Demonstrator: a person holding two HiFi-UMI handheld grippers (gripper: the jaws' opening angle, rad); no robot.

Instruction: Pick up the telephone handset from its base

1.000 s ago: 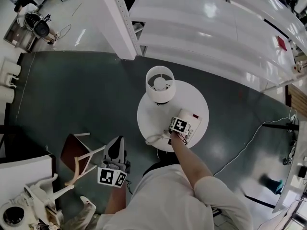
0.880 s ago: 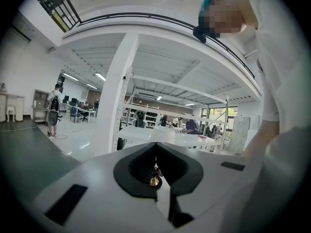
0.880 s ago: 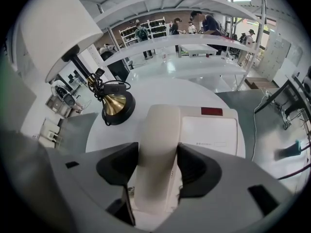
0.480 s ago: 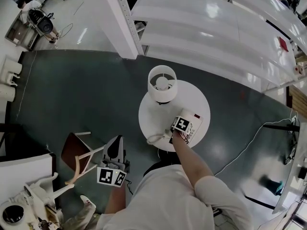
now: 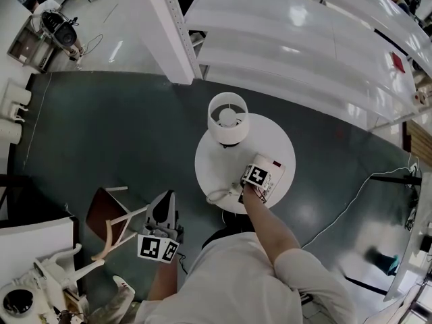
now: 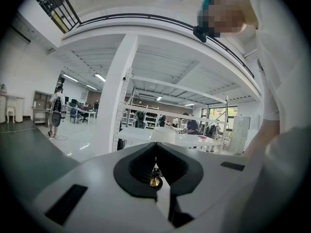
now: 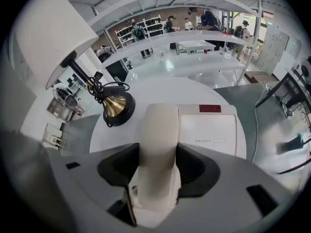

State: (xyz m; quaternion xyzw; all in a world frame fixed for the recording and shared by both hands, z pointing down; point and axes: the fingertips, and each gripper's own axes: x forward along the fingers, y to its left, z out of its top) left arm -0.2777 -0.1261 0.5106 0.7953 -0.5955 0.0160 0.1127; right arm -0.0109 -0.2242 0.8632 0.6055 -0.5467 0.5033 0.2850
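Observation:
A cream telephone handset (image 7: 158,144) lies on its white base (image 7: 209,130), on a small round white table (image 5: 216,154). My right gripper (image 7: 158,161) points steeply down over it, and its dark pads press the handset's two sides. In the head view the right gripper (image 5: 256,176) covers the handset, with the base (image 5: 277,166) showing beside it. My left gripper (image 5: 164,204) hangs low at the left, away from the table. It is shut with nothing between its jaws, and in the left gripper view (image 6: 155,147) it looks level across the room.
A table lamp with a white shade (image 5: 228,118) and a brass foot (image 7: 116,106) stands behind the phone. The coiled cord (image 5: 217,196) hangs off the table's near edge. A wooden chair (image 5: 111,225) lies at the lower left. Long white tables (image 5: 304,39) line the back.

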